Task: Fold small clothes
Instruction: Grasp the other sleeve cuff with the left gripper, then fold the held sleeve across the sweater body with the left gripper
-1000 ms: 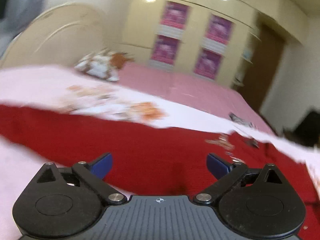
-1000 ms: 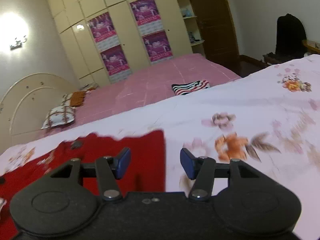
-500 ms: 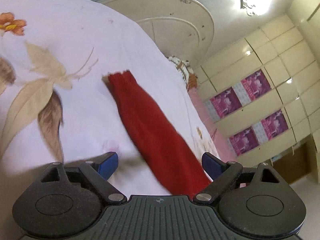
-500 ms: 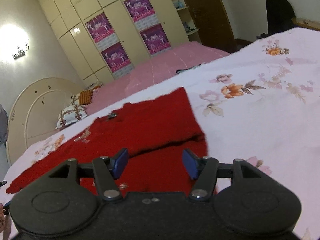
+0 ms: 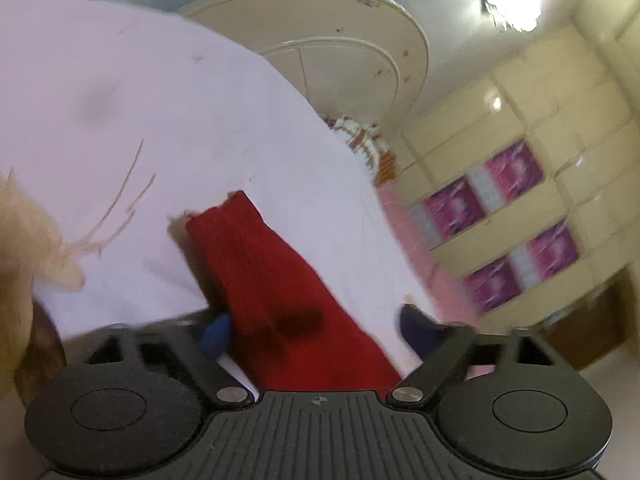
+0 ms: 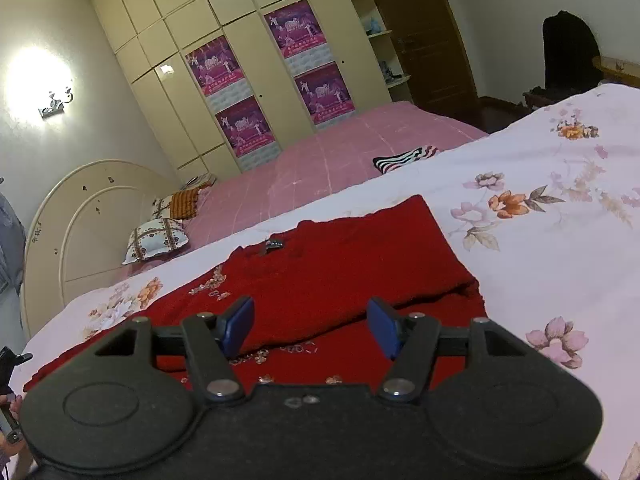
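Left wrist view, blurred: floral bedsheet [image 5: 160, 128], pale with a tan flower print at the far left edge; red sweater [image 5: 276, 288], one long sleeve lying on the sheet, its cuff at the far end, running back between the fingers of the left gripper [image 5: 316, 330]; fingers spread wide, one blue pad at each side of the sleeve, the left pad right against the sleeve's edge, nothing clamped. Cream headboard [image 5: 344, 60] beyond the sheet; wardrobe [image 5: 560, 140] with purple posters at right. Right wrist view: headboard at left; patterned pillow [image 6: 156, 238] beside it; wardrobe behind with four purple posters; second bed with pink cover [image 6: 340, 160]; striped garment [image 6: 404, 158] on the pink cover near the floral sheet's edge. Red sweater spread flat on the floral sheet, body partly folded over itself, pale sequins along the lower part. Right gripper [image 6: 310, 326] above the fold, fingers apart, holding nothing. Dark door [image 6: 428, 40] at far right.
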`<action>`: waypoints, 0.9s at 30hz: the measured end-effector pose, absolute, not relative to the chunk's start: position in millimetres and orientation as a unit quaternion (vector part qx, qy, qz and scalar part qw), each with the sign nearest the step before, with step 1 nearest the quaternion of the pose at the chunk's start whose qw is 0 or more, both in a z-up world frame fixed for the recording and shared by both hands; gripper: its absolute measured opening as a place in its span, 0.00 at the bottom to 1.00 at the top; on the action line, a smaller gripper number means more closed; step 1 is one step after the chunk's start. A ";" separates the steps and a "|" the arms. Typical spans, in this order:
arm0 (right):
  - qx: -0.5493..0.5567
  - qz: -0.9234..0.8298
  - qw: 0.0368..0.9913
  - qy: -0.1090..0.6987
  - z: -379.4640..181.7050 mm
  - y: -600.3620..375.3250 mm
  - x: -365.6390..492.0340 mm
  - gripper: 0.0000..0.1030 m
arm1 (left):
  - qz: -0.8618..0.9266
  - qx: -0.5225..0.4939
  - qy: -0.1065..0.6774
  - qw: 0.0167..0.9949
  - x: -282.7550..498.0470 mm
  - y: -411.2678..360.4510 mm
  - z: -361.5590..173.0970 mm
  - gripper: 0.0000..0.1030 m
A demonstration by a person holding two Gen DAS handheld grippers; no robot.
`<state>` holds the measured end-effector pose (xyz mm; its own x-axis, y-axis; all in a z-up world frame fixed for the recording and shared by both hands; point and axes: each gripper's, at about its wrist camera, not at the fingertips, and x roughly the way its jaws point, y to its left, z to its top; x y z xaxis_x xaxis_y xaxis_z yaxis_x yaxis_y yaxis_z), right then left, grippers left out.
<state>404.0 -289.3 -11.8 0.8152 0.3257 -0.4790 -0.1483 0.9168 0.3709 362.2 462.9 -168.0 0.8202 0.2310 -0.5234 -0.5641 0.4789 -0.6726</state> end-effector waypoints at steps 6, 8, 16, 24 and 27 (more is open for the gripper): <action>0.159 0.127 0.942 0.268 -6.3 -292.6 400.0 0.60 | 0.167 -0.372 0.221 0.886 392.0 448.3 -142.1 0.05; 0.160 0.127 0.942 0.266 -6.5 -296.4 398.7 0.60 | 0.119 -0.348 0.211 0.906 405.8 413.8 -116.9 0.05; 0.188 0.145 0.933 0.272 -19.5 -314.1 406.4 0.60 | -0.027 -0.201 0.247 0.947 489.2 194.4 -56.3 0.05; 0.219 0.131 0.928 0.271 -21.2 -383.8 407.5 0.60 | -0.119 -0.101 0.330 0.931 550.8 -18.5 -82.6 0.05; 0.229 0.116 0.924 0.283 -28.0 -410.2 410.7 0.63 | -0.157 -0.040 0.386 0.908 561.1 -86.4 -101.4 0.05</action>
